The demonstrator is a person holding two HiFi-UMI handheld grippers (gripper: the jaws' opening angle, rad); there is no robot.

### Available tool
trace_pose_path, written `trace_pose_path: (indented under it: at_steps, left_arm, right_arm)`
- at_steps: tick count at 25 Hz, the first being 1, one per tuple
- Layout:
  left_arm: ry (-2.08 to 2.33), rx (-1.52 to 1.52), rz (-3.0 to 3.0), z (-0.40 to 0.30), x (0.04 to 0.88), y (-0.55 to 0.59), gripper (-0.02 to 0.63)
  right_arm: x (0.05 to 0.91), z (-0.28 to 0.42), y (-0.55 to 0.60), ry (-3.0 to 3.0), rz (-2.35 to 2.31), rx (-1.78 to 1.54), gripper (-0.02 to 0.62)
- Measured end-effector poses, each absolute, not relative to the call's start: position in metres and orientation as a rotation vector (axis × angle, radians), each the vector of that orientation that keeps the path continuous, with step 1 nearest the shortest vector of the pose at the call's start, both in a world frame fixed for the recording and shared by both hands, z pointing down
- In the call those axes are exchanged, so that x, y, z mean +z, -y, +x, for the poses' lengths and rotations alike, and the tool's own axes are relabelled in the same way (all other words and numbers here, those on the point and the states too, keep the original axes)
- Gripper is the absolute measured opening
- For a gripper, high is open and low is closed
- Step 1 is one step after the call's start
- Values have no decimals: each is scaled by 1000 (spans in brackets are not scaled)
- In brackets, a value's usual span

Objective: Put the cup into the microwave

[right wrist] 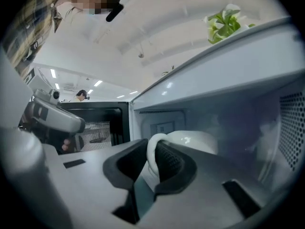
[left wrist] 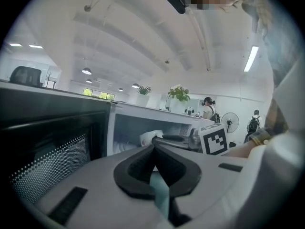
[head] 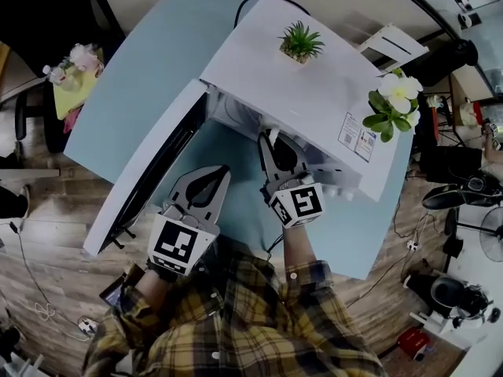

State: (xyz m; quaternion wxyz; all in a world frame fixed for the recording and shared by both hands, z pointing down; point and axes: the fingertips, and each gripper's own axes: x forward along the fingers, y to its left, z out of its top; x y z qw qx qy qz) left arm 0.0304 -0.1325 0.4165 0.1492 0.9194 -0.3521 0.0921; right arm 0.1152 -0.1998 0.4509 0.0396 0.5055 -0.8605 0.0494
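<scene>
The white microwave (head: 314,77) stands on a light blue table (head: 149,77) with its door (head: 149,171) swung open to the left. My right gripper (right wrist: 153,144) reaches into the cavity, shut on the handle of a white cup (right wrist: 193,141). The cup is inside the cavity, just past the jaws. In the head view the right gripper (head: 267,144) enters the opening and the cup is hidden. My left gripper (head: 212,175) hovers outside in front of the opening, jaws shut and empty. From the left gripper view (left wrist: 153,149) the cup (left wrist: 150,137) shows inside the microwave.
A small green succulent (head: 299,42) and a white-flowered plant (head: 395,100) sit on the microwave's top. The open door juts out over the table's left edge. Chairs, cables and a fan (head: 491,230) stand on the wooden floor around the table.
</scene>
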Motion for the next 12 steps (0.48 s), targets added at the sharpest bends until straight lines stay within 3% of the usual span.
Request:
trace_pose_path:
  at_steps: [12]
  left_arm:
    - [1052, 268, 2623, 25, 421, 131, -9]
  right_arm:
    - [457, 113, 222, 2592, 1598, 57, 52]
